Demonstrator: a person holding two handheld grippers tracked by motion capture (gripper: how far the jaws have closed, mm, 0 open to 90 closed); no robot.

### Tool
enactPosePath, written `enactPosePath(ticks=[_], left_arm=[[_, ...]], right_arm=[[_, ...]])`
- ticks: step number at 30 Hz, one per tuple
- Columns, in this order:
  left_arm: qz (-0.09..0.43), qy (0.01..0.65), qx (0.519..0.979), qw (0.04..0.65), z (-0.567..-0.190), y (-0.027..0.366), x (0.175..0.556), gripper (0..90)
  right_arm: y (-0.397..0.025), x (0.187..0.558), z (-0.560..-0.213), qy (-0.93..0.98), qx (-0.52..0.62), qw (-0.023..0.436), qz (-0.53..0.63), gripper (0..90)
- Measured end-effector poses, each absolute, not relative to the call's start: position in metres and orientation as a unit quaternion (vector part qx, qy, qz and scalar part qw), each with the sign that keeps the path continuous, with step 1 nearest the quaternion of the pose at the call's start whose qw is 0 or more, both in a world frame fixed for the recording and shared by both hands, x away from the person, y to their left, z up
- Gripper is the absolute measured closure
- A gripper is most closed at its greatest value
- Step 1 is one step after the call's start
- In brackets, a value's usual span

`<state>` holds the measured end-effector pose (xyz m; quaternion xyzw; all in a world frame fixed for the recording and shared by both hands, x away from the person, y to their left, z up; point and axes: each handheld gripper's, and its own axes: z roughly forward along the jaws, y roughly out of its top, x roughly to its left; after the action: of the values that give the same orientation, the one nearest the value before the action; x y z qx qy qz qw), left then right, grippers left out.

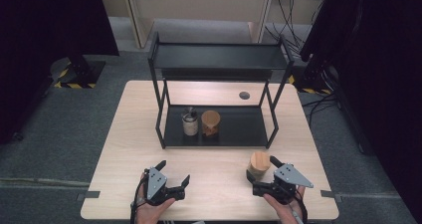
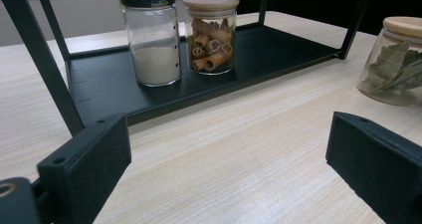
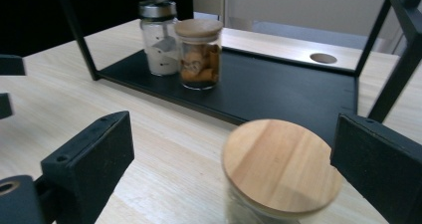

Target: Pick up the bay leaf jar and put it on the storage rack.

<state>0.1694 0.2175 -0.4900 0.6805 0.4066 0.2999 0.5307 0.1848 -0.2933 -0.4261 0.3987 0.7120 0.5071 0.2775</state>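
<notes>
Ahead of my left tongs point(image 1: 174, 170), a black rack's point(image 1: 244, 127) bottom shelf holds a shaker point(image 1: 189, 123) just beside a cinnamon jar point(image 1: 210, 123).

Bay-leaf jar point(image 3: 278, 174) blurred, its glass body cut off below

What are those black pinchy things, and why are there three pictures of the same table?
A person holds a black claw in each hand: the left claw and the right claw. One camera looks down from above. The other two ride on the claws, so you see black jaws at the bottom. On the wooden table stands a black rack. On its bottom shelf are a shaker of white powder and a jar of cinnamon sticks. A jar of leaves stands on the table, between the right claw's open jaws. Nothing is held yet.
</notes>
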Motion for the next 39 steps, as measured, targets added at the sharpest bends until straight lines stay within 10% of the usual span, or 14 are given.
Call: enactPosePath(ticks=[39], left_arm=[[0.299, 0.407, 0.681, 0.531, -0.490, 0.218, 0.170, 3.1]], right_arm=[[-0.300, 0.211, -0.457, 0.716, 0.436, 0.263, 0.477, 8.4]])
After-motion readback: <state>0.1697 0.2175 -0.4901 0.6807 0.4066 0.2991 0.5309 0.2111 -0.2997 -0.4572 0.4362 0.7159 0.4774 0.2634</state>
